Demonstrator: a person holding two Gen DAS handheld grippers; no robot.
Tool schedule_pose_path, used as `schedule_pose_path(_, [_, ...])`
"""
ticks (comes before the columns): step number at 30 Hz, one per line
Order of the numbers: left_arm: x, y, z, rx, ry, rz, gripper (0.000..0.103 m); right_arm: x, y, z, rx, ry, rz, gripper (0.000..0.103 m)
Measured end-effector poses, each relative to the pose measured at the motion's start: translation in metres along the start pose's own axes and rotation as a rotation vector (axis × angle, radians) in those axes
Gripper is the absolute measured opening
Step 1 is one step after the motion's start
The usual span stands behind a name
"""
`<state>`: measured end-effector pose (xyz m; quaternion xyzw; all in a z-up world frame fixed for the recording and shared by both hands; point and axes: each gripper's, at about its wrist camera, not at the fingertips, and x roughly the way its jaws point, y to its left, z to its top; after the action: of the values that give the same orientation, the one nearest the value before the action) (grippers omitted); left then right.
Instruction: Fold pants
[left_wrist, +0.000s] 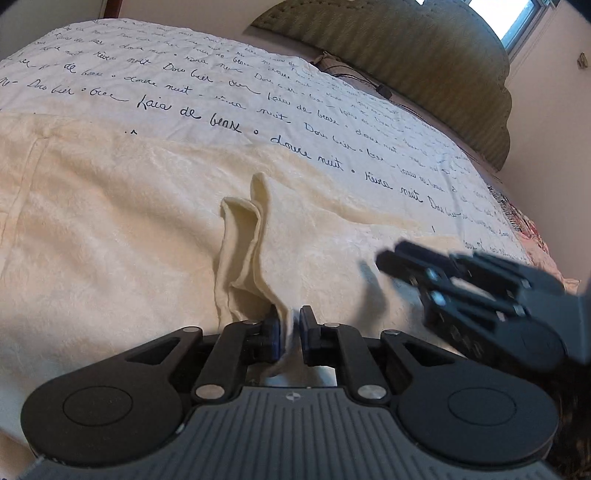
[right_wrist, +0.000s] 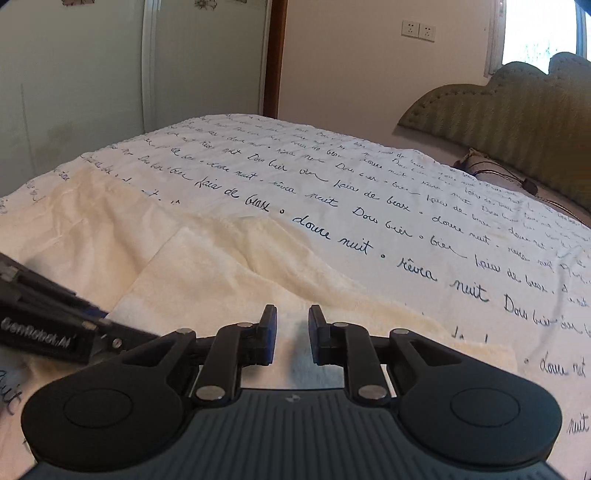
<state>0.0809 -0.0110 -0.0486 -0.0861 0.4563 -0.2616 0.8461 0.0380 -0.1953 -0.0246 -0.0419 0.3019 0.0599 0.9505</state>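
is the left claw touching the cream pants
Touching. In the left wrist view a raised fold of the cream pants runs down between the left claw pads, which pinch it.

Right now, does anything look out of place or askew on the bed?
Only the pants: a pinched ridge of cream fabric stands up at the left gripper, while the rest lies flat. The right gripper is open, holding nothing.

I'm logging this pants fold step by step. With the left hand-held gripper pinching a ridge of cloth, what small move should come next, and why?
Probably bring the right hand-held gripper down to pinch the cream pants beside the left hand-held gripper. The left is shut on a raised ridge of fabric, while the right's jaws stand apart over flat cloth, holding nothing. A second grip would likely let both lift the edge evenly.
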Motion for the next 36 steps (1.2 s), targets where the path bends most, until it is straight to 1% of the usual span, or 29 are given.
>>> schedule_pose_path(3, [-0.003, -0.001, 0.002, 0.001, 0.003, -0.003, 0.024, -0.022, 0.003, -0.017, 0.018, -0.006, 0.009, 0.019])
schedule_pose_path(4, [-0.005, -0.001, 0.002, 0.003, 0.003, 0.000, 0.027, -0.028, 0.006, -0.022, 0.028, -0.008, 0.017, 0.020])
schedule_pose_path(7, [-0.013, 0.000, 0.003, 0.005, -0.004, 0.022, 0.029, -0.040, 0.014, -0.034, 0.046, -0.016, 0.054, 0.020])
schedule_pose_path(9, [-0.024, 0.001, 0.007, -0.004, -0.042, 0.064, 0.029, -0.044, 0.021, -0.040, 0.043, -0.018, 0.074, 0.020])
schedule_pose_path(11, [-0.039, -0.003, 0.013, 0.013, -0.117, 0.126, 0.030, -0.042, 0.029, -0.046, 0.028, -0.003, 0.091, 0.020])
schedule_pose_path(12, [-0.045, -0.007, 0.018, 0.032, -0.151, 0.146, 0.034, -0.039, 0.031, -0.049, 0.014, 0.007, 0.084, 0.021])
schedule_pose_path(13, [-0.048, -0.011, 0.024, 0.056, -0.171, 0.150, 0.041, -0.037, 0.033, -0.051, 0.007, 0.010, 0.071, 0.022])
schedule_pose_path(14, [-0.048, -0.017, 0.030, 0.080, -0.178, 0.141, 0.044, -0.038, 0.033, -0.050, 0.025, 0.002, 0.068, 0.022])
schedule_pose_path(15, [-0.045, -0.024, 0.036, 0.109, -0.174, 0.126, 0.050, -0.039, 0.032, -0.049, 0.050, -0.011, 0.073, 0.022])
schedule_pose_path(16, [-0.040, -0.031, 0.040, 0.141, -0.167, 0.110, 0.053, -0.042, 0.032, -0.047, 0.072, -0.029, 0.084, 0.023])
schedule_pose_path(17, [-0.030, -0.039, 0.044, 0.182, -0.161, 0.106, 0.055, -0.044, 0.033, -0.046, 0.088, -0.044, 0.103, 0.026])
schedule_pose_path(18, [-0.021, -0.046, 0.046, 0.214, -0.155, 0.122, 0.056, -0.044, 0.036, -0.045, 0.090, -0.048, 0.126, 0.028])
schedule_pose_path(19, [-0.007, -0.052, 0.047, 0.244, -0.144, 0.161, 0.056, -0.043, 0.040, -0.046, 0.079, -0.041, 0.142, 0.029])
schedule_pose_path(21, [0.020, -0.056, 0.045, 0.278, -0.128, 0.250, 0.056, -0.038, 0.051, -0.051, 0.018, -0.010, 0.116, 0.029])
schedule_pose_path(22, [0.032, -0.056, 0.044, 0.289, -0.112, 0.291, 0.056, -0.038, 0.054, -0.053, -0.008, -0.010, 0.105, 0.029])
schedule_pose_path(23, [0.038, -0.054, 0.042, 0.291, -0.107, 0.311, 0.056, -0.039, 0.055, -0.055, -0.012, -0.013, 0.102, 0.029])
schedule_pose_path(25, [0.032, -0.051, 0.036, 0.284, -0.137, 0.309, 0.057, -0.045, 0.053, -0.054, 0.007, -0.016, 0.099, 0.030])
schedule_pose_path(27, [0.023, -0.049, 0.033, 0.288, -0.157, 0.308, 0.057, -0.053, 0.053, -0.054, 0.003, -0.041, 0.069, 0.030])
schedule_pose_path(30, [0.008, -0.042, 0.032, 0.288, -0.193, 0.338, 0.064, -0.059, 0.044, -0.054, 0.008, -0.064, -0.001, 0.030])
schedule_pose_path(32, [0.000, -0.037, 0.031, 0.293, -0.209, 0.363, 0.064, -0.061, 0.027, -0.053, 0.035, -0.067, -0.048, 0.030])
schedule_pose_path(34, [-0.006, -0.037, 0.029, 0.309, -0.219, 0.371, 0.064, -0.061, 0.004, -0.050, 0.052, -0.052, -0.095, 0.030])
schedule_pose_path(35, [-0.007, -0.038, 0.028, 0.322, -0.218, 0.369, 0.064, -0.060, -0.010, -0.048, 0.059, -0.041, -0.110, 0.030])
schedule_pose_path(36, [-0.004, -0.039, 0.027, 0.335, -0.212, 0.367, 0.064, -0.056, -0.024, -0.045, 0.073, -0.023, -0.107, 0.032])
